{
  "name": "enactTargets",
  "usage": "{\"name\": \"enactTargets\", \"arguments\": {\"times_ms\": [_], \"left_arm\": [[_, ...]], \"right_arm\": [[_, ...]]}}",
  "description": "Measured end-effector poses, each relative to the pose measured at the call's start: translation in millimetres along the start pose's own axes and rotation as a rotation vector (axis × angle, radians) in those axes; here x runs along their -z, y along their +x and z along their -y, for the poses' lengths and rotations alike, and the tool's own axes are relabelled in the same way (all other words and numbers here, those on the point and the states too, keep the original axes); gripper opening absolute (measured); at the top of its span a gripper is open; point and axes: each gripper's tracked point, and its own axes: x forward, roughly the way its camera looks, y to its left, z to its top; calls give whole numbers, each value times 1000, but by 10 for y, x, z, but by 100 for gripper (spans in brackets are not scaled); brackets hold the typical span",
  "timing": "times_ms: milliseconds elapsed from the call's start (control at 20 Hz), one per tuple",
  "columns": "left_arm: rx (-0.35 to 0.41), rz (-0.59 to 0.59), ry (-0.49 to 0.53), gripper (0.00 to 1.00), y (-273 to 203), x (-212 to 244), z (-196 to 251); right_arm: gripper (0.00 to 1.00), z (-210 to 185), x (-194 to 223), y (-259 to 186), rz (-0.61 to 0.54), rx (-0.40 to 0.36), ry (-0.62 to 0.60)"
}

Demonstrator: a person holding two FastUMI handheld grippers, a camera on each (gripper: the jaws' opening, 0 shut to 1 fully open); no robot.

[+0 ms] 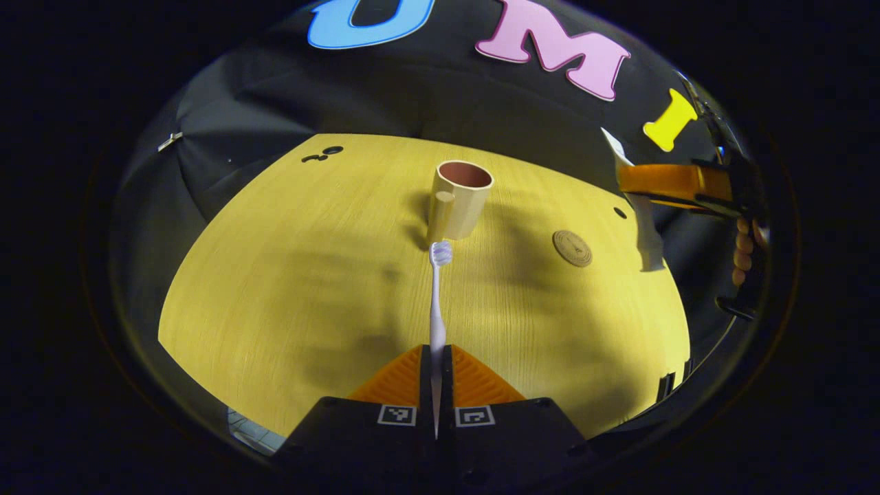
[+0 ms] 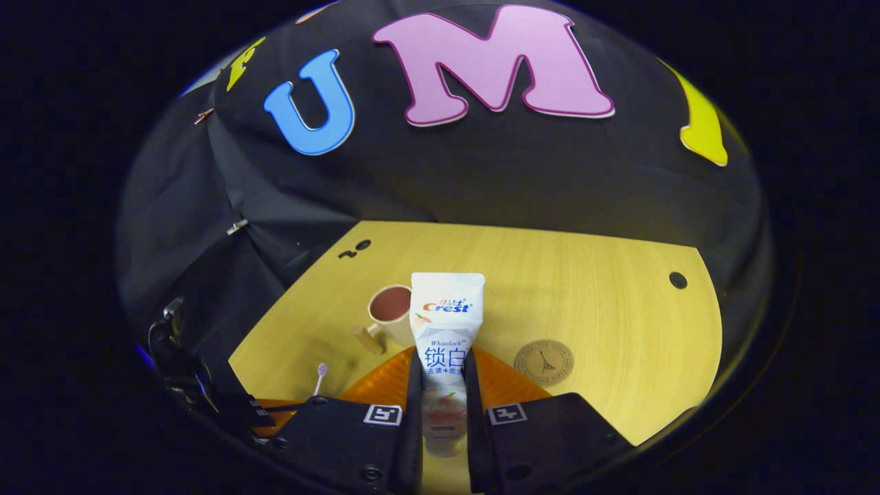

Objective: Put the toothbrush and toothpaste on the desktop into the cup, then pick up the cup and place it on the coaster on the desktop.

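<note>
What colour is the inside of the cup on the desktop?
Reddish-brown inside the cup, against its pale beige outer wall; the left gripper view shows it best.

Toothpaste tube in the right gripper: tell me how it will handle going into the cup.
The toothpaste tube is pinched near its cap end by the right gripper, flat crimp upward; probably soft, so it may flex. The cup looks narrow and handled, so an off-centre drop could tip it.

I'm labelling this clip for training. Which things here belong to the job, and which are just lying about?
Belong to the job:
toothbrush, held in the left tongs
toothpaste, held in the right tongs
cup
coaster

Just there:
desktop
small dark holes in it
</note>
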Motion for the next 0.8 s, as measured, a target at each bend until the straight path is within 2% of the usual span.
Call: {"name": "enactTargets", "arguments": {"times_ms": [200,400,600,800], "left_arm": [[0,27,-68,6,-171,-20,-109],[-17,81,-95,6,-290,-153,-305],[-47,164,-126,6,-437,-362,-546],[-52,243,-157,6,-502,-584,-743]], "right_arm": [[30,-245,-428,293,96,-19,-46],[30,-538,-724,637,189,-49,-66],[30,-776,-788,1028,221,-79,-48],[30,-869,-835,1353,278,-78,-41]]}}
